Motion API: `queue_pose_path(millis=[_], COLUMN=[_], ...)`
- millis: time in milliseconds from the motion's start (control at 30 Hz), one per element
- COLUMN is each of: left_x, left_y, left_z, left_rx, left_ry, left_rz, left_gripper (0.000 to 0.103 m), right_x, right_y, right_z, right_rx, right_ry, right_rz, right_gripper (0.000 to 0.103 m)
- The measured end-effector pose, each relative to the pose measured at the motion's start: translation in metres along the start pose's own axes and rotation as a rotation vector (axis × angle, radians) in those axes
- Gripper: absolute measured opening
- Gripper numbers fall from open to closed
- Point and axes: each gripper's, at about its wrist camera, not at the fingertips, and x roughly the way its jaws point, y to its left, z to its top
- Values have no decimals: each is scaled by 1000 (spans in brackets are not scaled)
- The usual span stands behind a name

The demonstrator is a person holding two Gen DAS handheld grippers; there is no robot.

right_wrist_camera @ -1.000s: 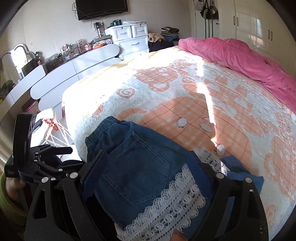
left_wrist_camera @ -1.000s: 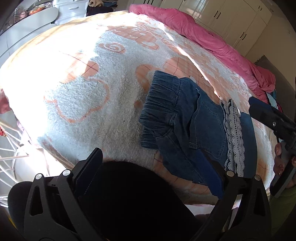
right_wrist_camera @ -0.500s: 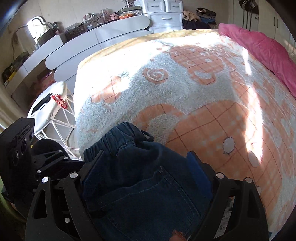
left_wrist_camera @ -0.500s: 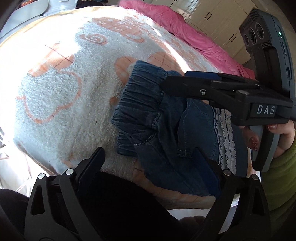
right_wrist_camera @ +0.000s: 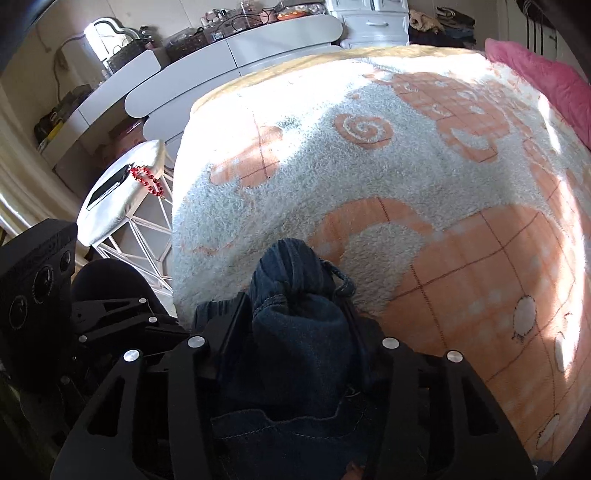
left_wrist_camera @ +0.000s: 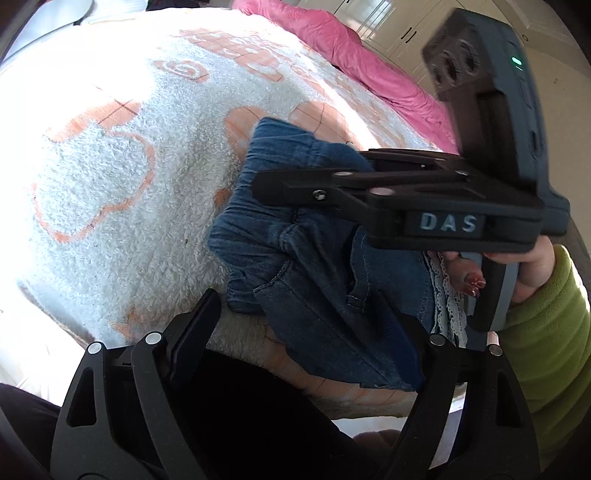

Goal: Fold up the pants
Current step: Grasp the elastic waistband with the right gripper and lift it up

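Folded blue denim pants point(left_wrist_camera: 295, 236) with a white lace hem point(left_wrist_camera: 445, 306) lie near the bed's front edge. My left gripper point(left_wrist_camera: 295, 317) is open, its fingers either side of the near denim corner, holding nothing. My right gripper point(right_wrist_camera: 295, 314) is shut on the bunched elastic waistband point(right_wrist_camera: 291, 273) of the pants. In the left wrist view the right gripper point(left_wrist_camera: 314, 184) reaches in from the right over the waistband.
The bed carries a fluffy white and orange blanket point(right_wrist_camera: 369, 177) with a pink quilt point(left_wrist_camera: 354, 55) along its far side. A white stool point(right_wrist_camera: 122, 184) with a phone and red beads stands left of the bed. White dressers point(right_wrist_camera: 221, 55) and wardrobes point(left_wrist_camera: 399, 26) line the walls.
My right gripper moved left over the pants to the waistband and closed on it, bunching the denim. My left gripper stayed open and edged closer to the near corner.
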Motion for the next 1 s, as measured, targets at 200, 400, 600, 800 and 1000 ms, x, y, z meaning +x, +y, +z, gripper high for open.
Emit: queue_pose_path(millis=[200, 400, 600, 800, 1000], left_x=[-8, -5, 10, 6, 11], left_y=[-5, -26, -57, -101, -129], left_z=[-4, -7, -3, -6, -13], left_rx=[-1, 1, -27, 68, 121], left_ry=[-14, 6, 53, 50, 64], left_rz=[-18, -145, -283, -295, -318], left_gripper=[85, 85, 84, 84, 84], right_x=[-49, -96, -138, -170, -192], right_y=[-5, -14, -27, -47, -62], right_z=[-15, -34, -60, -92, -121], right_rx=[42, 76, 99, 148, 208], right_ry=[-134, -232, -295, -349, -391], right_rz=[61, 96, 66, 37, 4], right_gripper=[36, 36, 36, 36, 39])
